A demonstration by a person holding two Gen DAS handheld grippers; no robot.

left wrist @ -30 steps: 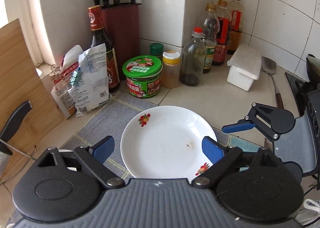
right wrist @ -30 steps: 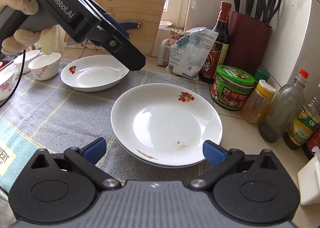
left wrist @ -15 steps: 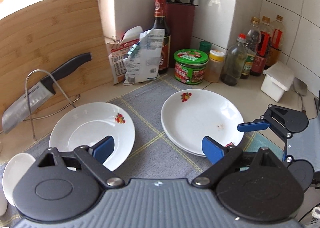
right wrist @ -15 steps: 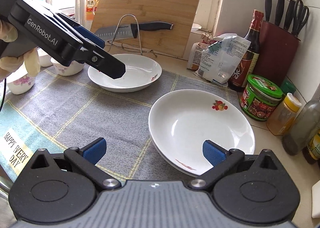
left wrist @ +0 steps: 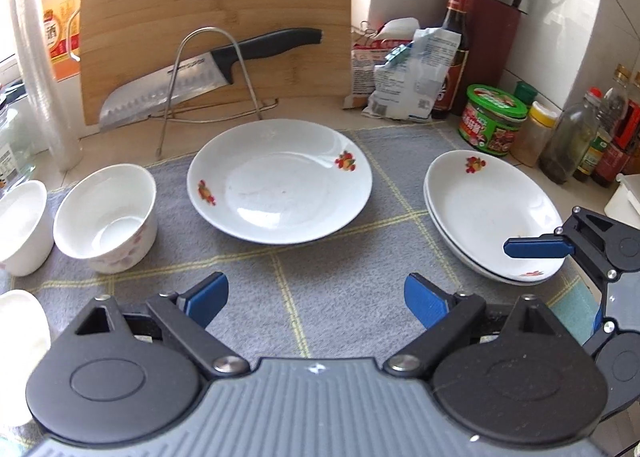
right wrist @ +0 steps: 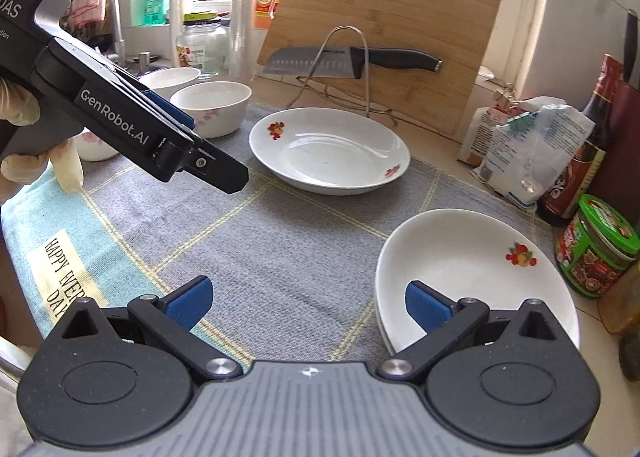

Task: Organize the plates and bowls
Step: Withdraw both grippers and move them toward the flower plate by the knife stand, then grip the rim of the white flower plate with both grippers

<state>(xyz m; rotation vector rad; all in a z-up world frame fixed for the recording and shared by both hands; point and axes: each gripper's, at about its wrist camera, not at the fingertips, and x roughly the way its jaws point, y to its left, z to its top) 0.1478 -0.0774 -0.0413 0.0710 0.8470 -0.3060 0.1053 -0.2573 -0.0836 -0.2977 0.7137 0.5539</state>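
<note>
Left hand-held gripper point(left wrist: 316, 297): pitched down toward the grey cloth mat point(left wrist: 320, 269) on the desk point(left wrist: 304, 109), jaws spread wide, released, nothing between the blue pads point(left wrist: 208, 295). Aimed over bare mat, short of the single plate point(left wrist: 280, 181). Seen in the right wrist view as a black body entering from the upper left, tip slanting down over the mat, carried by a gloved hand point(right wrist: 24, 145) wrapped around its grip with one finger extended downward.

Right hand-held gripper point(right wrist: 308, 303): also tilted down, jaws wide apart, released, empty. Right pad point(right wrist: 424, 303) hovering above the near rim of the plate stack point(right wrist: 472, 265); contact not discernible. Left pad over bare mat.

Task items:
- Single plate near the middle of the mat toward its far edge, upright, fruit decals on the rim.
- Plate stack at the right edge of the mat, two plates nested, well apart from the single plate.
- Bowl point(left wrist: 106, 217) with pink floral print near the left edge of the mat, just beside the single plate, not touching.
- Second bowl point(left wrist: 22, 227) left of it, close alongside; a further white rim at the lower left, partly cut off.

Behind the mat: cutting board point(left wrist: 216, 17) leaning upright at the desk's far edge, knife point(left wrist: 208, 73) resting across a wire stand point(left wrist: 212, 85).
</note>
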